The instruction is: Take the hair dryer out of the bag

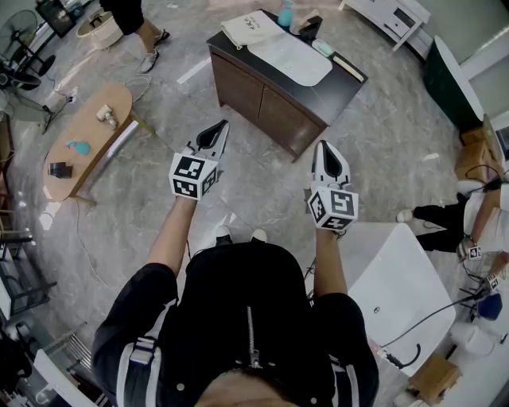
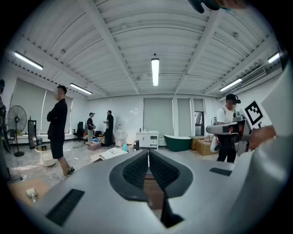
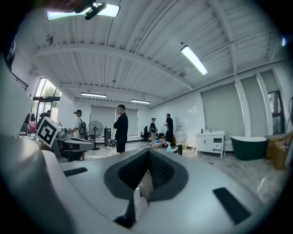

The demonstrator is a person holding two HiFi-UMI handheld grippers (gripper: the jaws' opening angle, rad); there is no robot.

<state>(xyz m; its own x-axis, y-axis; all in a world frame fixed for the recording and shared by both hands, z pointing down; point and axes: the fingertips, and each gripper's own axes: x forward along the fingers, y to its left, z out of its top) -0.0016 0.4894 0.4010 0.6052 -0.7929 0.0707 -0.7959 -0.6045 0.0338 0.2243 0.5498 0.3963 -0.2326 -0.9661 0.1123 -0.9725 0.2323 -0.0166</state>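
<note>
A cream tote bag point(image 1: 251, 28) lies on the far end of a dark wooden cabinet point(image 1: 274, 99) ahead of me; the left gripper view shows the bag point(image 2: 110, 153) too. No hair dryer shows in any view. My left gripper point(image 1: 223, 125) hovers over the floor short of the cabinet's near left side, jaws shut and empty point(image 2: 148, 151). My right gripper point(image 1: 321, 146) hangs level near the cabinet's near corner, also shut with nothing in it point(image 3: 148, 151). A white mat point(image 1: 290, 57) and a teal bottle point(image 1: 285, 13) share the cabinet top with the bag.
A low oval wooden table point(image 1: 87, 135) with small items stands at the left. A white table point(image 1: 398, 274) is close on my right. One person point(image 2: 58, 125) stands at the far left, another sits at the right point(image 1: 469, 215). A green bathtub point(image 2: 177, 142) is at the back.
</note>
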